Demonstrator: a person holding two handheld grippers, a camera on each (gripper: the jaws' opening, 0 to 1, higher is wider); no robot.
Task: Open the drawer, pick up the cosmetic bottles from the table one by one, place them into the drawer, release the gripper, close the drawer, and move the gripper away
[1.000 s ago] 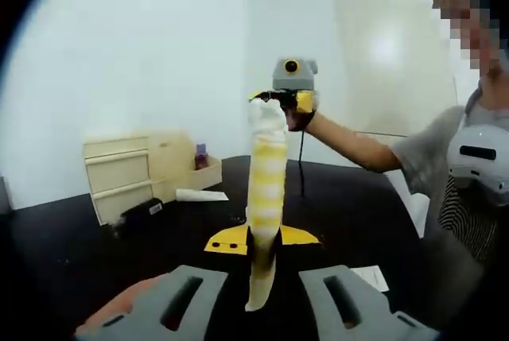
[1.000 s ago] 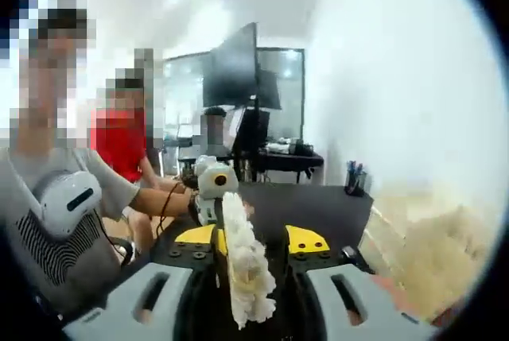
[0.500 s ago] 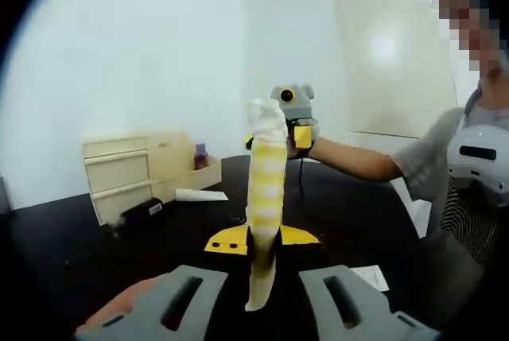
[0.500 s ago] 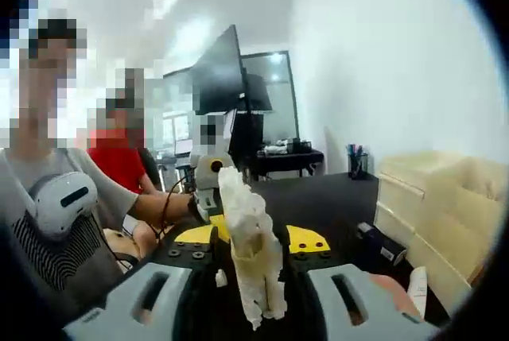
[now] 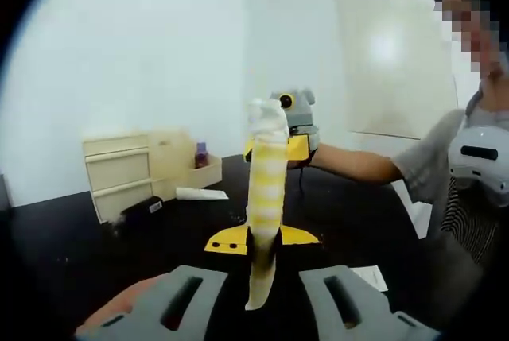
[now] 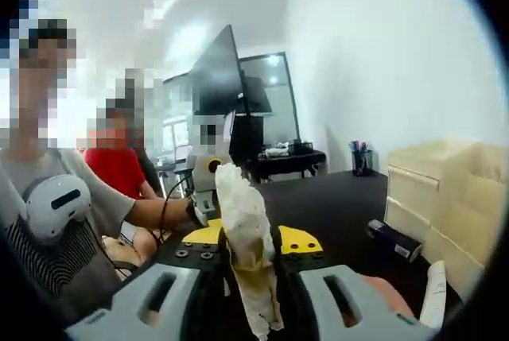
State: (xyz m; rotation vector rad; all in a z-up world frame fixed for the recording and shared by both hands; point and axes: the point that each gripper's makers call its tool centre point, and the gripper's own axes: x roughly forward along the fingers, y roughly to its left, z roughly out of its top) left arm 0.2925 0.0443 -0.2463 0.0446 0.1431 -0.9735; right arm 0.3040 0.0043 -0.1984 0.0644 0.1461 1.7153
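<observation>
Yellow-striped cloth (image 5: 266,190) stands pinched between the left gripper (image 5: 262,265)'s closed jaws, its tip against the right gripper (image 5: 292,122), which also clamps a pale cloth (image 6: 246,234). Beyond the striped cloth, to its left, sits the cream drawer unit (image 5: 121,174) (drawers closed) on the black table (image 5: 71,253); a white bottle (image 6: 434,292) lies near its base.

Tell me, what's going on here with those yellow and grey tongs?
A person holds a gripper in each hand over a black table. The left gripper is shut on a yellow-and-white cloth strip, and the right gripper is shut on a similar pale strip. The cream drawer unit at the table's back looks closed, with small bottles and tubes lying near it.
</observation>
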